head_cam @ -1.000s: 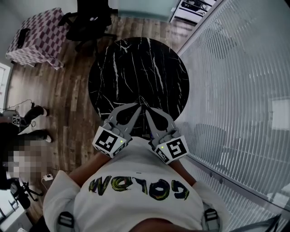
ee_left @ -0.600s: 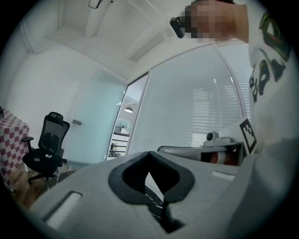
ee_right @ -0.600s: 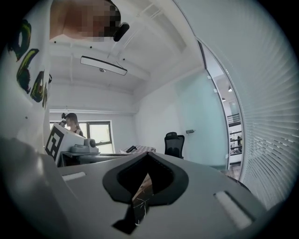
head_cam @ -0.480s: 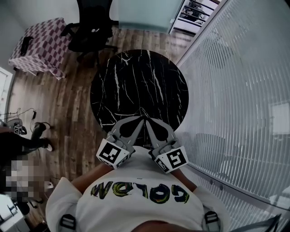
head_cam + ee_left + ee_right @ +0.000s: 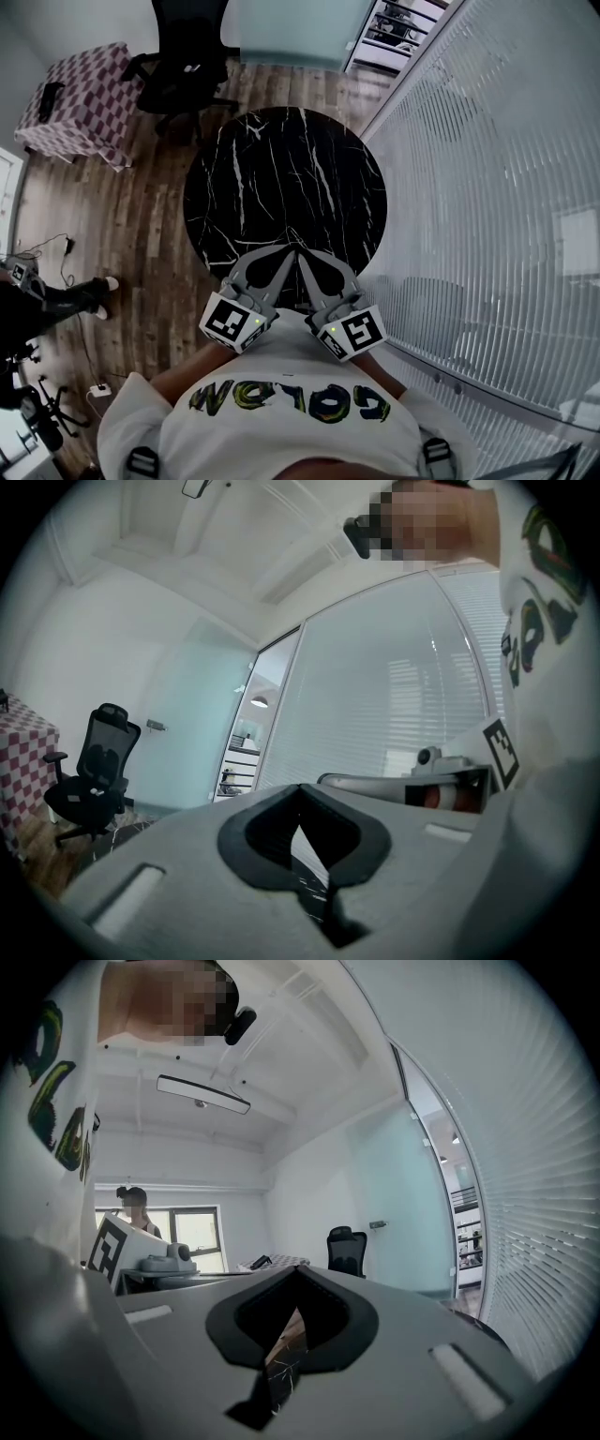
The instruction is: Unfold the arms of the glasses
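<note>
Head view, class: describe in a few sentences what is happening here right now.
A person stands at a round black marble table, holding a left claw and a right claw near the chest, tips close together over the table's near edge. Both claws are shut and empty. No glasses show in any view, so unfolding has not begun.

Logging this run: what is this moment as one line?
left hand-held gripper: shut, empty | right hand-held gripper: shut, empty | both above round table | glasses: not seen
</note>
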{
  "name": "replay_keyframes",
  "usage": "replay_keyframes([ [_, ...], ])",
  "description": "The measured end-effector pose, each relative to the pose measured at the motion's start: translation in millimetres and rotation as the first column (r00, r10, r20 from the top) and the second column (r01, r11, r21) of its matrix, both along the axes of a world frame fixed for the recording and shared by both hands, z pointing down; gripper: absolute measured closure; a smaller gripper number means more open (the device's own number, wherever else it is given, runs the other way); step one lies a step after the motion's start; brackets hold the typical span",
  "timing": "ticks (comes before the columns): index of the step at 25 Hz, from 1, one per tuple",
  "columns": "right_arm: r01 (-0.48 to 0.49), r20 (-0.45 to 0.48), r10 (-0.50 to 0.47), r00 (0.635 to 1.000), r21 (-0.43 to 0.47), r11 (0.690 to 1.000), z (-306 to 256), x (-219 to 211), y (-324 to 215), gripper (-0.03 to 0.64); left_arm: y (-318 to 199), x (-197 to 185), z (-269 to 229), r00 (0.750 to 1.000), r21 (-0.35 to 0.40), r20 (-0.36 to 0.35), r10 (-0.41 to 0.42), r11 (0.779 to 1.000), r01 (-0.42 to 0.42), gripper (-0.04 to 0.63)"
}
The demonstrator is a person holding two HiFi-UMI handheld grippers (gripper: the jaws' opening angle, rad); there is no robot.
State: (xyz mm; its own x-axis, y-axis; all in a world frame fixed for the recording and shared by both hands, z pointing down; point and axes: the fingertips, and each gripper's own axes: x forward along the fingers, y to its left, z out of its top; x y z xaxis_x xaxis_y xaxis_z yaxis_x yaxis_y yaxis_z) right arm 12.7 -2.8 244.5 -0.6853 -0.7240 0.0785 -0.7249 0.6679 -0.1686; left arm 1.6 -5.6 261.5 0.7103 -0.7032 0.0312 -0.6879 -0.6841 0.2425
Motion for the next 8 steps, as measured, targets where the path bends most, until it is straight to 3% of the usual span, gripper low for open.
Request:
replay_keyframes([
  [8, 0.0, -0.001, 0.0, 1.0, -0.003, 1.0, -2.3, 1.2, -2.5, 0.615, -2.6, -1.2, -0.7, 1.0, -0.004, -0.004, -0.007, 1.0, 0.007, 0.594],
])
